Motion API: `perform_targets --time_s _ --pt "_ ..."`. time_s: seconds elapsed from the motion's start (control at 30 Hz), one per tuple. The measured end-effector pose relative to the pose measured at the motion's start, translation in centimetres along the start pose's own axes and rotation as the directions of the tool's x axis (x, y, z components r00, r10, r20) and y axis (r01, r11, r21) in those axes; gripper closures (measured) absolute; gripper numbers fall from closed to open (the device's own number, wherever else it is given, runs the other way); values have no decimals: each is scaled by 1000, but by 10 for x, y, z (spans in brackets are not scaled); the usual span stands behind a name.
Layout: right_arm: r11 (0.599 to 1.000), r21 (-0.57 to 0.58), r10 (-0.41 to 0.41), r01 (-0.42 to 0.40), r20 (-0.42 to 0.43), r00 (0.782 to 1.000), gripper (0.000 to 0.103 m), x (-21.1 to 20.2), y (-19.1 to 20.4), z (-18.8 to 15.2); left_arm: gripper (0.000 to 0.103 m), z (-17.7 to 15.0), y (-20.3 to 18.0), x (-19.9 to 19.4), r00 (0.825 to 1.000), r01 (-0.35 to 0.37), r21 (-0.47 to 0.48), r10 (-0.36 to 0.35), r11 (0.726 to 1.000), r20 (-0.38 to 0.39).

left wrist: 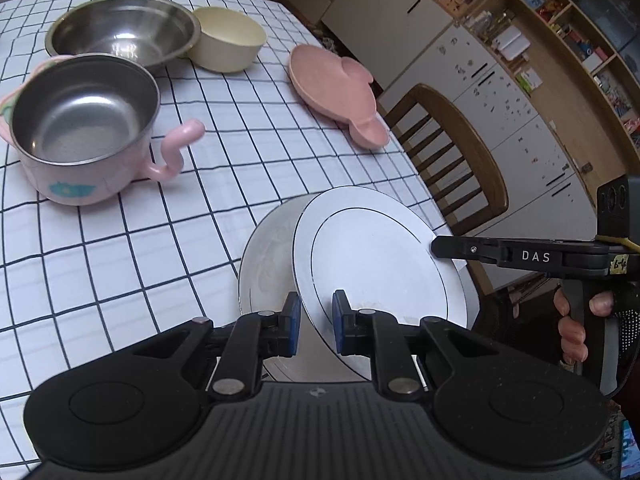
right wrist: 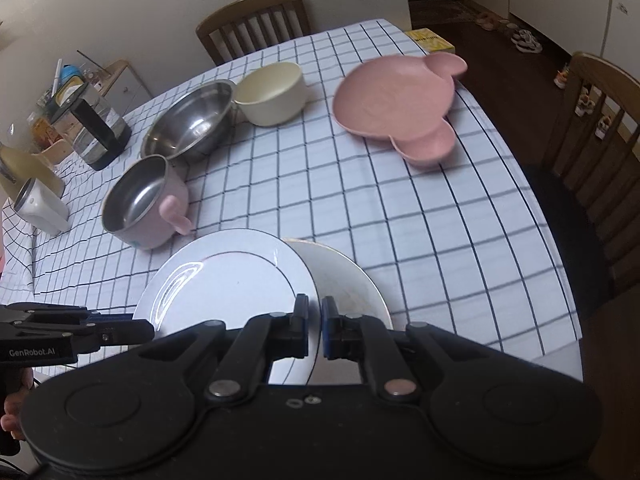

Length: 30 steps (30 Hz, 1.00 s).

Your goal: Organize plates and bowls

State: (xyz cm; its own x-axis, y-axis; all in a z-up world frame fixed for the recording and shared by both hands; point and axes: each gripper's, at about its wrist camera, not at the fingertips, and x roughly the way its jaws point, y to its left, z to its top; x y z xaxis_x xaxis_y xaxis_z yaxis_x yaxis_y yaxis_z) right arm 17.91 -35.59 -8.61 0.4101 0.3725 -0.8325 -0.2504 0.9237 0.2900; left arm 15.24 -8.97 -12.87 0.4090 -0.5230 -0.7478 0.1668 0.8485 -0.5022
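1. Dining room, worktop (right wrist: 420, 220) under a white cloth with a dark grid; wooden chairs around it, cupboards and shelves behind.
2. Nearest: white round plate with thin dark rim line (left wrist: 372, 256), held tilted above a second, cream-white round plate (left wrist: 260, 264) that lies flat at the worktop's near edge.
3. Left tool (left wrist: 316, 320) clamped on the upper plate's near rim; right tool (right wrist: 315, 326) pinched tight on the opposite rim. Both grip the same plate.
4. Step in hand, as I judge it: stack the top plate on the lower one. Do it well: level the plate first, centre the rims, lower both sides together, let go only once it rests. Risk: one side slips, and the plates sit close to the edge.
5. Mid: pink steel-lined cup with curly handle (left wrist: 84, 128), empty, upright.
6. Far: large steel bowl (left wrist: 124, 32) touching a cream round bowl (left wrist: 228, 38); pink mouse-eared plate (left wrist: 336, 88) apart, near the far right edge.
7. Count: three plates (two white, one pink), three bowls counting the cup. A glass kettle (right wrist: 96, 128) sits at the left end.
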Motion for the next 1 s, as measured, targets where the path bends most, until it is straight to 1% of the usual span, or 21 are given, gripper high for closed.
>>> perform_targets --time_s 0.27,0.4,0.6,1.0 --pt "999 35 11 -10 -19 1000 95 19 -23 -19 88 -7 3 26 999 -23 8 23 1000 -36" --pt "999 47 11 -10 -27 1000 95 28 -27 -25 88 -11 3 36 997 -54 29 56 998 -56" --pt "998 58 14 -12 -31 999 95 36 -32 -30 88 -9 -1 44 994 -86 62 90 994 -58" --pt "996 90 18 -15 -30 999 95 45 -39 -37 88 -5 -3 52 990 -114 93 121 989 -78"
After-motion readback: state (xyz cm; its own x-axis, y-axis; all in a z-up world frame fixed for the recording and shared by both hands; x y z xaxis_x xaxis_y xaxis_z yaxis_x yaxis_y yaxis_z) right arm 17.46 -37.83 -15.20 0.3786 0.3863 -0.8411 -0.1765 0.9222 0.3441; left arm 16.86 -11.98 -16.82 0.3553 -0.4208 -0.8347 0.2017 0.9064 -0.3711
